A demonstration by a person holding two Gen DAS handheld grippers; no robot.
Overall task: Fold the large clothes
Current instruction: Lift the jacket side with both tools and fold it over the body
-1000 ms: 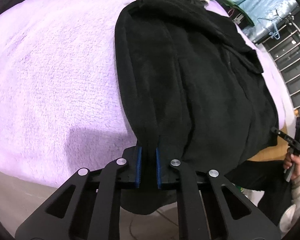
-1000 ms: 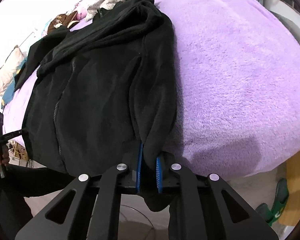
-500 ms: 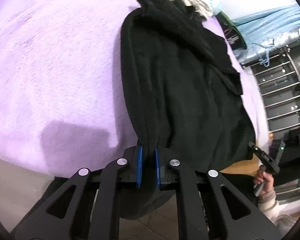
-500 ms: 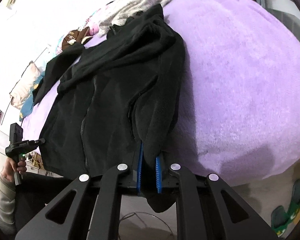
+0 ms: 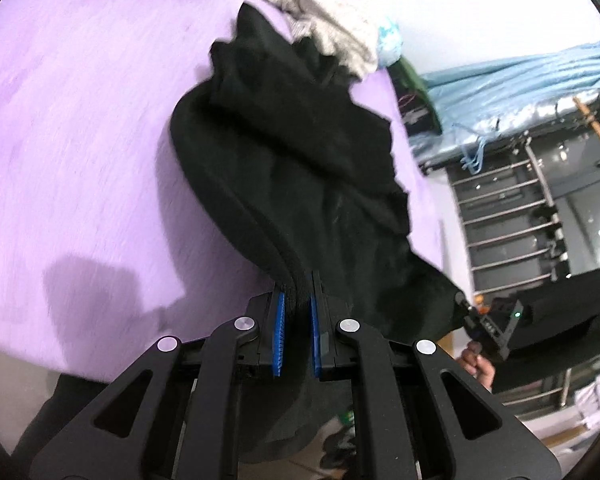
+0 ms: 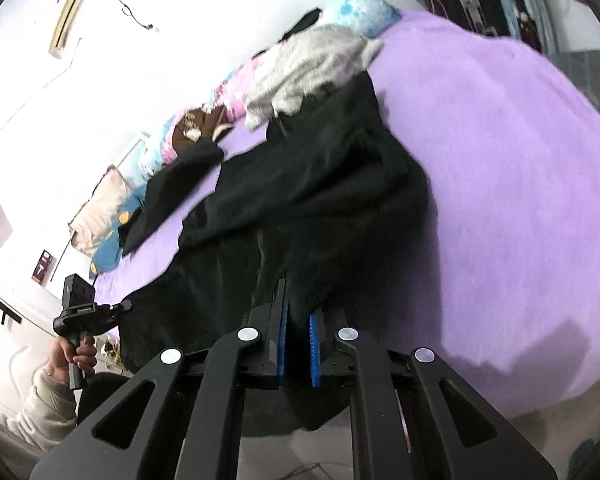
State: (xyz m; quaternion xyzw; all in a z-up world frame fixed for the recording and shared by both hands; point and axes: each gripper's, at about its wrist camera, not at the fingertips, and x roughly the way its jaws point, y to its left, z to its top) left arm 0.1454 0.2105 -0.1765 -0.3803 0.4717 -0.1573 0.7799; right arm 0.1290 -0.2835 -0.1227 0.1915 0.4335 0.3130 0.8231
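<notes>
Left tool (image 5: 296, 320) and right tool (image 6: 298, 334) each clench a hem corner of the black jacket (image 5: 300, 152). Its long axis runs straight ahead across the purple bed (image 5: 80, 140), collar farthest.

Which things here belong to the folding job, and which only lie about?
Job:
black jacket
left tool, shut on its hem
right tool, shut on its hem
purple blanket below it

Lying about:
grey garment
blue pillow
</notes>
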